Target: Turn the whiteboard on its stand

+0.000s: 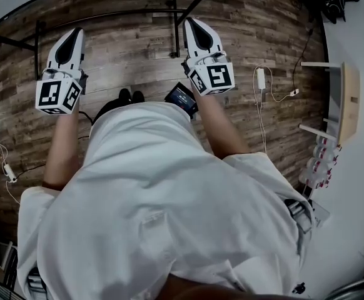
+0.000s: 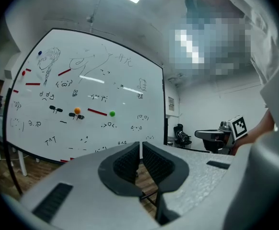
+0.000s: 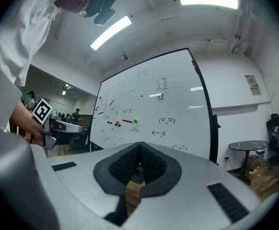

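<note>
The left gripper (image 2: 140, 146) and the right gripper (image 3: 139, 147) were held level, jaws pressed together on nothing. The whiteboard (image 2: 87, 90) was seen upright at the frame's left-centre, untouched by either. Closed tips would probably suit pushing, not clamping.

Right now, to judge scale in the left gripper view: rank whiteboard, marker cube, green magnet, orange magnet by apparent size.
1. whiteboard
2. marker cube, likely nearer the camera
3. green magnet and orange magnet look alike, so tied
</note>
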Demonstrator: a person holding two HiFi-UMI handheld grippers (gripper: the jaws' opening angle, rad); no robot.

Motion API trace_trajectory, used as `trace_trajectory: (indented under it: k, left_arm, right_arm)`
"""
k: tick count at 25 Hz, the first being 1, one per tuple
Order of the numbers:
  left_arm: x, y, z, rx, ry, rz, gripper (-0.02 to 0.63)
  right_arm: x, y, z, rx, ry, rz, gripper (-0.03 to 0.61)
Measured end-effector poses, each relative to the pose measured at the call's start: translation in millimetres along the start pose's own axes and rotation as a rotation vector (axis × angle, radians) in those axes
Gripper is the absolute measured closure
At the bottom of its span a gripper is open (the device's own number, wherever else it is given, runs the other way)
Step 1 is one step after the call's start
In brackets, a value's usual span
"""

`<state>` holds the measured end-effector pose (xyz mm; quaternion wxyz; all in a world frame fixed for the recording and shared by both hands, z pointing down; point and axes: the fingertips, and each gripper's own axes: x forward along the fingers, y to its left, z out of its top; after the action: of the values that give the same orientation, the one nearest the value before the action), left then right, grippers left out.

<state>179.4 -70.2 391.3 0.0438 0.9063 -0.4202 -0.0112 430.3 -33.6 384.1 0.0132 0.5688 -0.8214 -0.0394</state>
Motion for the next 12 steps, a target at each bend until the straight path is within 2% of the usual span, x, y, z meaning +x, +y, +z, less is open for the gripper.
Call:
trace_trajectory:
  k: [5,12]
  left_arm:
    - [12.6,7.0,-8.9,0.001,0.009,0.003,0.598]
    - [2.2,-21.0,-8.4,-0.006,0.017,0.005,0.598]
  right_arm:
    - [12.0,-7.2,-13.9,0.01,0.013,-0.007,0.581]
    - [-17.1,-20.0,-11.2,0.032,-0.003,-0.009,0.581]
